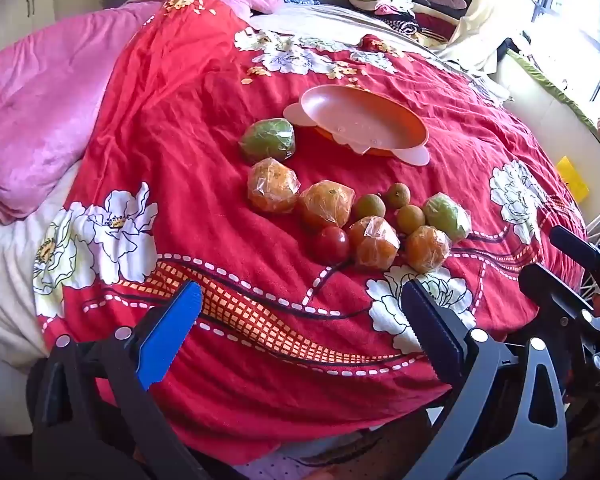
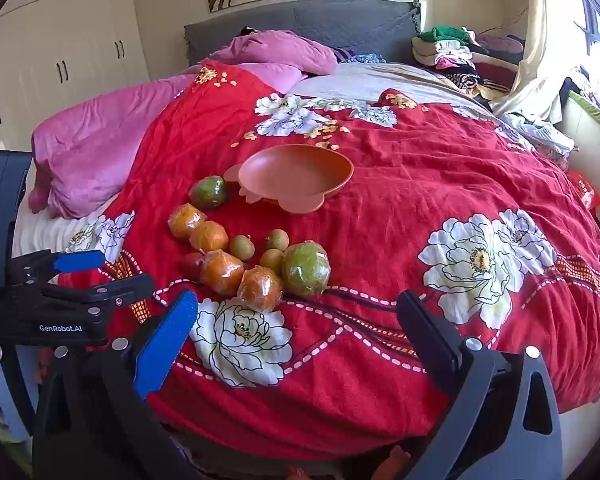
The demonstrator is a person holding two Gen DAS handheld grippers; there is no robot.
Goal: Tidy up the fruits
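An empty orange bowl [image 1: 364, 122] [image 2: 296, 174] sits on the red flowered bedspread [image 1: 204, 128] [image 2: 440, 184]. In front of it lie several fruits: plastic-wrapped oranges [image 1: 274, 186] [image 2: 222, 272], two wrapped green fruits [image 1: 268, 140] [image 2: 306, 269], three small brown-green fruits [image 1: 370, 206] [image 2: 242, 247] and a red fruit [image 1: 332, 244] [image 2: 192, 266]. My left gripper [image 1: 302, 310] is open and empty, short of the fruits. My right gripper [image 2: 298, 316] is open and empty, just short of the nearest orange. The left gripper also shows at the left in the right wrist view [image 2: 100, 276].
A pink quilt [image 1: 40, 120] [image 2: 100, 152] lies bunched on the bed's left. Folded clothes [image 1: 396, 4] [image 2: 452, 52] are piled at the far right by the grey headboard [image 2: 300, 28]. White wardrobes [image 2: 60, 60] stand at left, a window [image 1: 592, 20] at right.
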